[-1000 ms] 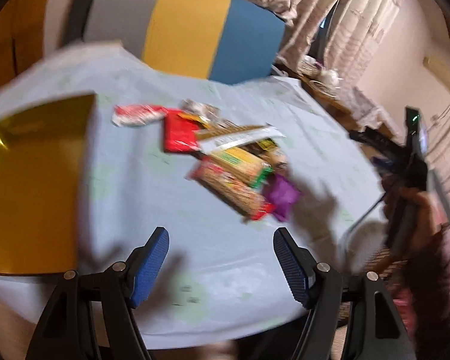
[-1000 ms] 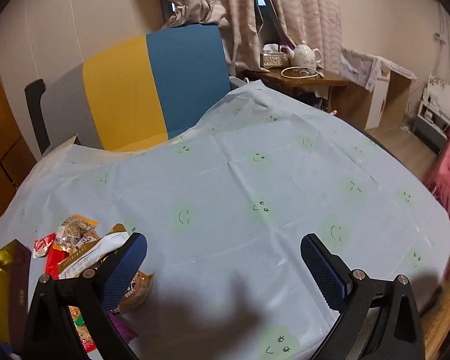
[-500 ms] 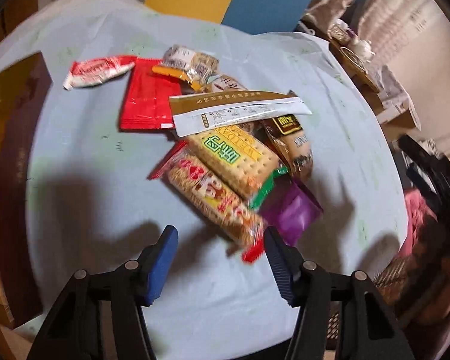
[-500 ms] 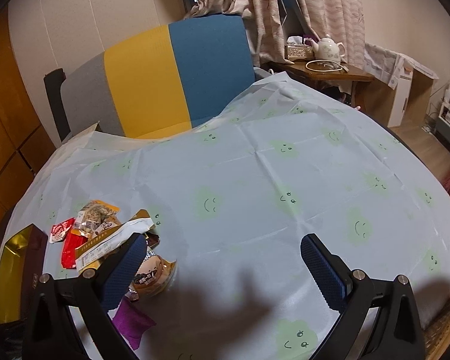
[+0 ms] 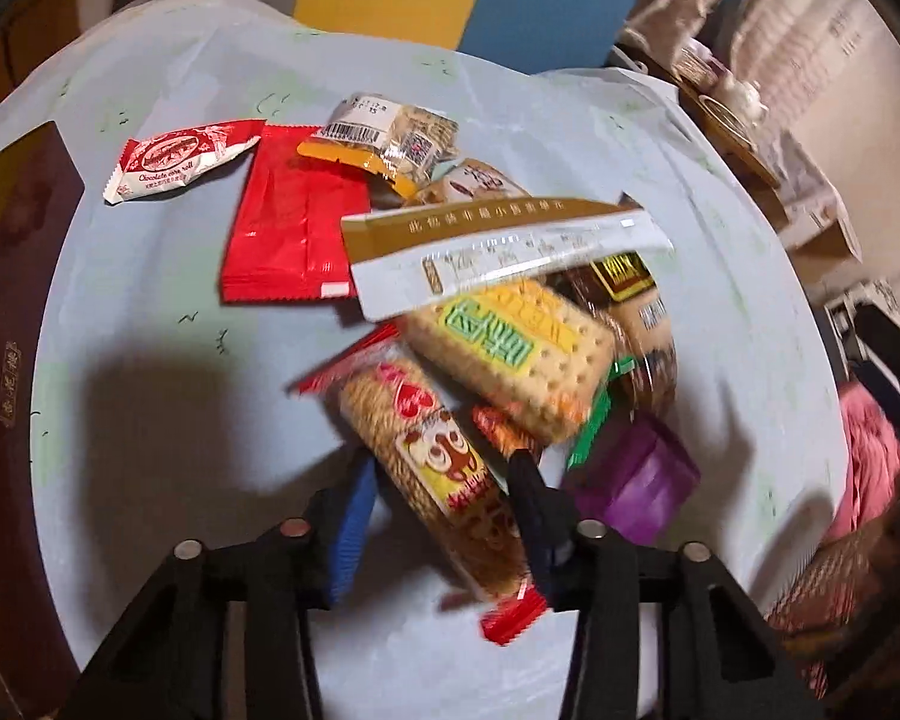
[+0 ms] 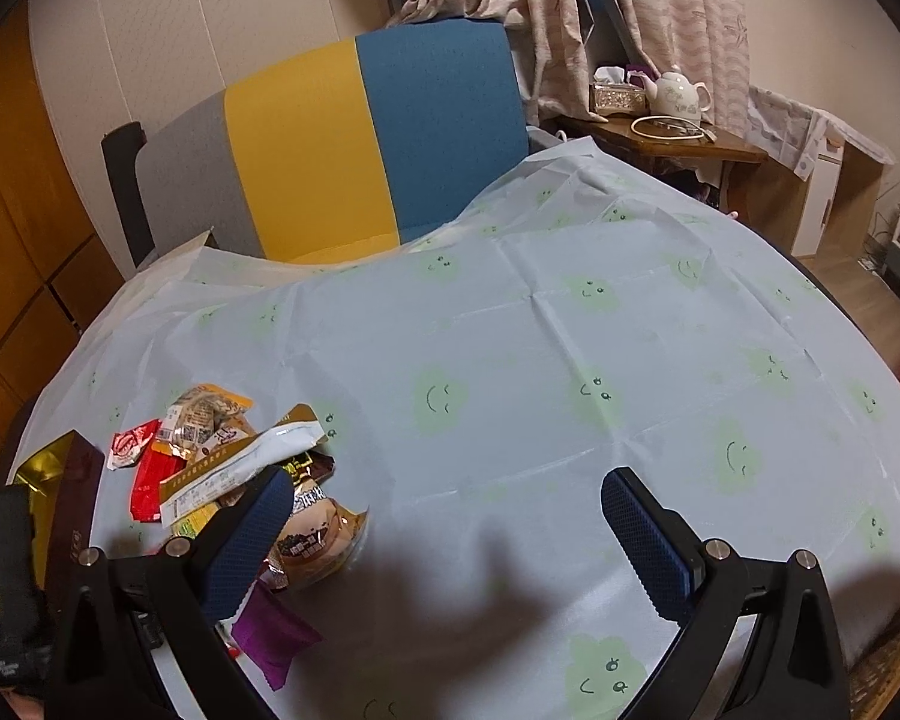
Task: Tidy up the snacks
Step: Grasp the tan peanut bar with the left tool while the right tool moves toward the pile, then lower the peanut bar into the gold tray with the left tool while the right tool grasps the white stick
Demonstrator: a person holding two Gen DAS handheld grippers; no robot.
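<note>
On table, left side: snack pile (image 5: 480, 276) heaped on pale blue tablecloth (image 6: 570, 360), beside gold box (image 6: 42, 468).
Left gripper (image 5: 444, 498): fingers either side of long wafer pack (image 5: 432, 462), narrow gap, blurred; contact with pack cannot tell.
Wafer pack: red ends, cartoon print, lies diagonal at near edge of pile, far end under cracker pack (image 5: 510, 348).
Right gripper (image 6: 444, 534): jaws wide apart, holds nothing, hovers over bare cloth right of pile.
Other snacks: red flat pouch (image 5: 294, 228), white-red chocolate roll (image 5: 174, 159), long gold-white sachet (image 5: 498, 252) on top, purple packet (image 5: 636, 480) at pile's right.
Behind table: grey-yellow-blue chair (image 6: 342, 138).
</note>
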